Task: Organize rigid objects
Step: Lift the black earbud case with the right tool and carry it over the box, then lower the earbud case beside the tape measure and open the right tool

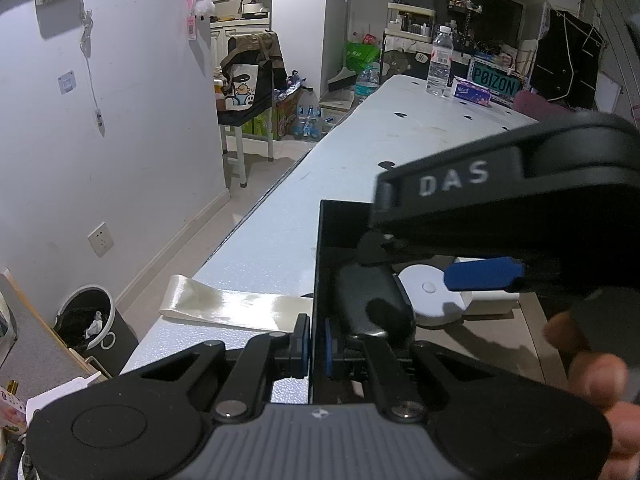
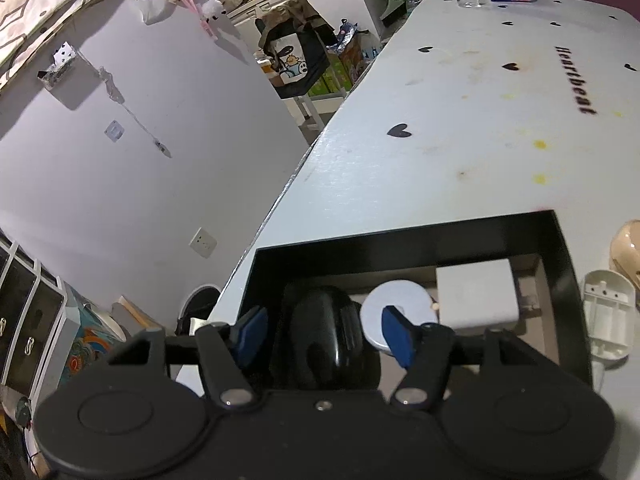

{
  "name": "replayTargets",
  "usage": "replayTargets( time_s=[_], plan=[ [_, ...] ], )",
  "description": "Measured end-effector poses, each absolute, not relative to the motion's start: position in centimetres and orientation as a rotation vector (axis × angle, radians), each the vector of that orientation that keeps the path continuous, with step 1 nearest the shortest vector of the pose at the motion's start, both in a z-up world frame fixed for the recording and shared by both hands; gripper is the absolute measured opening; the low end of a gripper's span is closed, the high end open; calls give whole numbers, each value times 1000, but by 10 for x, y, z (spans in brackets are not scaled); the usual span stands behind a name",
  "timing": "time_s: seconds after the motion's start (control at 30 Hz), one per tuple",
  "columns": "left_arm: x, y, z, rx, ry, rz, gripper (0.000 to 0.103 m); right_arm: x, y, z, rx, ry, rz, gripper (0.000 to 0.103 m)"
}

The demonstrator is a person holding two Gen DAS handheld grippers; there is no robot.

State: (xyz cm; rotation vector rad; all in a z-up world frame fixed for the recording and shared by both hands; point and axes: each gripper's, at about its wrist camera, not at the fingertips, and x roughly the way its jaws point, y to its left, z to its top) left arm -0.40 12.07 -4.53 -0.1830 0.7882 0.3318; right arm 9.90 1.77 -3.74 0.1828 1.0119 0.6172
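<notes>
A black open box (image 1: 320, 256) (image 2: 400, 236) sits at the table's near left edge. Inside lie a black rounded case (image 1: 360, 296) (image 2: 332, 332), a white round disc (image 1: 428, 292) (image 2: 404, 294) and a white block (image 1: 492, 300) (image 2: 476, 292). My left gripper (image 1: 316, 344) is shut on the box's left wall, one blue pad on each side of it. My right gripper (image 2: 323, 332) hangs over the box with its jaws open. They straddle the black case and the pads stand clear of it. One of its blue pads (image 1: 484, 274) shows in the left wrist view.
A cream ribbon strip (image 1: 240, 304) lies beside the box. A white plastic shell (image 2: 608, 316) and a beige object (image 2: 628, 248) lie to the box's right. A water bottle (image 1: 440, 60) and a tissue pack (image 1: 472, 92) stand at the far end. A bin (image 1: 88, 320) is on the floor.
</notes>
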Motion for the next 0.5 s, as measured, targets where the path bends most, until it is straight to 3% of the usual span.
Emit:
replayTargets(
  time_s=[0.3,0.43,0.5],
  plan=[
    [-4,120,-45,-184,788,332,7,94,9,-35,173,1019,634,59],
    [-5,122,-45,-185,788,331,7,97,9,-44,164,1055,620,30],
    [-5,122,-45,-185,788,331,7,99,9,-51,182,1086,625,22]
  ],
)
